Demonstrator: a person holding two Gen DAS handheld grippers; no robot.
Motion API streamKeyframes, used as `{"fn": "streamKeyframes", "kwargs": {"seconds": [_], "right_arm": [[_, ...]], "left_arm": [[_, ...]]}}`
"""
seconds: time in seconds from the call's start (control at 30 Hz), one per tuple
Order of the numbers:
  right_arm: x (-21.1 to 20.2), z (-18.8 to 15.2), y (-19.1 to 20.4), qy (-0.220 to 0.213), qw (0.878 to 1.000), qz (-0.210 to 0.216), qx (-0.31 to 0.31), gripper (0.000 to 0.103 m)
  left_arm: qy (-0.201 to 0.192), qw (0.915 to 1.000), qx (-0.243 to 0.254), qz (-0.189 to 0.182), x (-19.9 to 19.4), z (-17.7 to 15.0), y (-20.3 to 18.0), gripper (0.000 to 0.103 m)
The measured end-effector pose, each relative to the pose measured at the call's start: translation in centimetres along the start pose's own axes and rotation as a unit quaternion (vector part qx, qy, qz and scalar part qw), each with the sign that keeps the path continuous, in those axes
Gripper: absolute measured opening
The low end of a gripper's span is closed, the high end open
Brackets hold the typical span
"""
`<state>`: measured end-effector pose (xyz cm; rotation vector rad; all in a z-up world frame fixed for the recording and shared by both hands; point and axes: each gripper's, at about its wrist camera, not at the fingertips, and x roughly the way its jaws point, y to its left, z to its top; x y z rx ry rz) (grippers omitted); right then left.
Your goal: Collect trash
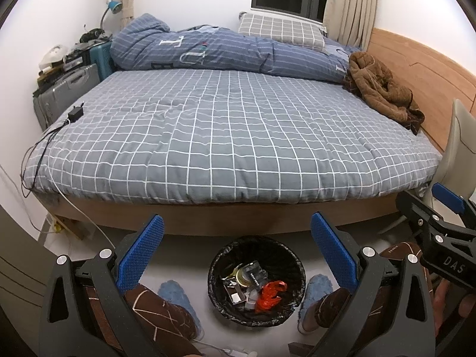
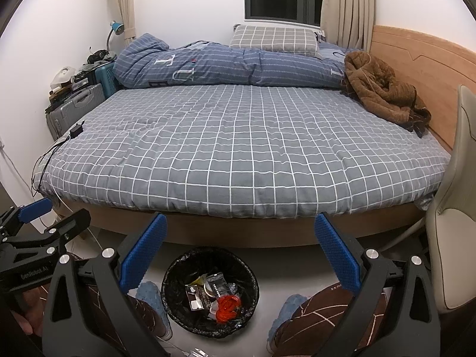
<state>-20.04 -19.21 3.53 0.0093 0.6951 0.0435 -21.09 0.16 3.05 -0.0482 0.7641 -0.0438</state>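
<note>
One trash bin (image 1: 257, 279) stands on the floor at the foot of the bed (image 1: 232, 136), with two blue slippers (image 1: 175, 296) flanking it. On the bed lie one checked pillow (image 1: 281, 31), one blue duvet (image 1: 226, 50), one brown jacket (image 1: 383, 87) and one black charger (image 1: 76, 114). Two suitcases (image 1: 67, 92) stand beside the bed, with one blue lamp (image 1: 111, 9) above them.
</note>
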Motion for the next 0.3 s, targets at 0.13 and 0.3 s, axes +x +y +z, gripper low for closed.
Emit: {"fn": "streamKeyframes", "kwargs": {"seconds": [0.13,0.3], "right_arm": [[-0.04,0.13,-0.05,-0.002,1.000,0.000,0.001,0.095],[-0.08,0.18,-0.16,-0.004,1.000,0.001,0.002,0.095]], "left_arm": [[-0.001,1.0000,-0.005,0.000,0.06,0.04,0.31,0.097],[0.004,0.9999,-0.005,-0.009,0.35,-0.07,0.38,0.097]]}}
